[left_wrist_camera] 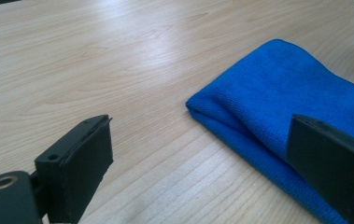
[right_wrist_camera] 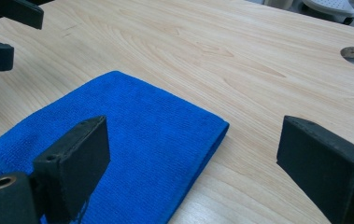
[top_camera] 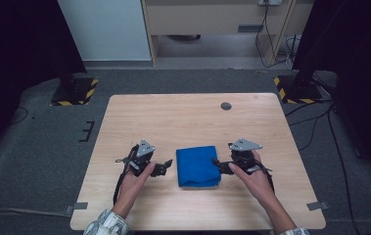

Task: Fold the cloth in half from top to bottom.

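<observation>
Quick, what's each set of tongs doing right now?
Left tongs: open, empty, beside the folded blue microfibre cloth.
Right tongs: open, empty, above the cloth's edge.

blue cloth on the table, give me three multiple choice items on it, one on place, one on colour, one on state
1. Where does the cloth lie?
A. between the left gripper and the right gripper
B. at the far edge of the table
C. on the floor

2. What colour is the cloth?
A. red
B. blue
C. white

3. What state is the cloth in?
A. crumpled in a ball
B. hanging from a gripper
C. folded flat

Answers:
1 A, the high view shows it lying between the two grippers.
2 B, it shows blue in every view.
3 C, layered edges show in the left gripper view and both grippers stand open around nothing.
</observation>
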A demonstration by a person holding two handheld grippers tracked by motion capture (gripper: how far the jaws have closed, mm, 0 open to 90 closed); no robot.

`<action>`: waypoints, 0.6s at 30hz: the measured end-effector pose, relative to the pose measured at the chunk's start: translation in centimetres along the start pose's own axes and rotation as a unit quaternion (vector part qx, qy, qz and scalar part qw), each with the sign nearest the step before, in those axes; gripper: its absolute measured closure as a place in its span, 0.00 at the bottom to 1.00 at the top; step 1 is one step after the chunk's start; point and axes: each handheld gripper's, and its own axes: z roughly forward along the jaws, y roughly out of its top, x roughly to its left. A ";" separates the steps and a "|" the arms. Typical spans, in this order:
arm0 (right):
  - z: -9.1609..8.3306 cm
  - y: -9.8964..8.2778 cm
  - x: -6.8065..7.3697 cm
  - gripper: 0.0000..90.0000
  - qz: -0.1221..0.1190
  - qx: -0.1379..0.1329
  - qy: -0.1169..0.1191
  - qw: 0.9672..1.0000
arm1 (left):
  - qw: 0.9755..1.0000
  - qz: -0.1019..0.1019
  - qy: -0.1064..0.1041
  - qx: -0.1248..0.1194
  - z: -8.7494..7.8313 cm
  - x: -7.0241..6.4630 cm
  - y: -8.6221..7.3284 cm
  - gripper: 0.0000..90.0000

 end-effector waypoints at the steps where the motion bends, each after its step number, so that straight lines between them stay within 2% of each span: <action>1: -0.1 0.0 -0.2 0.11 0.000 -0.002 -0.002 1.000 | 1.000 -0.001 0.001 0.001 -0.1 0.1 0.0 0.08; 7: -0.8 -0.2 -1.1 0.11 0.010 -0.006 -0.010 1.000 | 1.000 -0.005 0.004 0.002 -0.5 0.9 -0.3 0.08; 13: -1.9 -0.3 -2.3 0.10 0.025 -0.010 -0.015 1.000 | 1.000 0.007 0.005 0.013 -0.9 1.5 -0.2 0.07; 18: -3.4 -0.8 -3.9 0.10 0.032 -0.007 -0.036 0.999 | 1.000 0.007 0.014 0.015 -1.7 2.6 0.0 0.07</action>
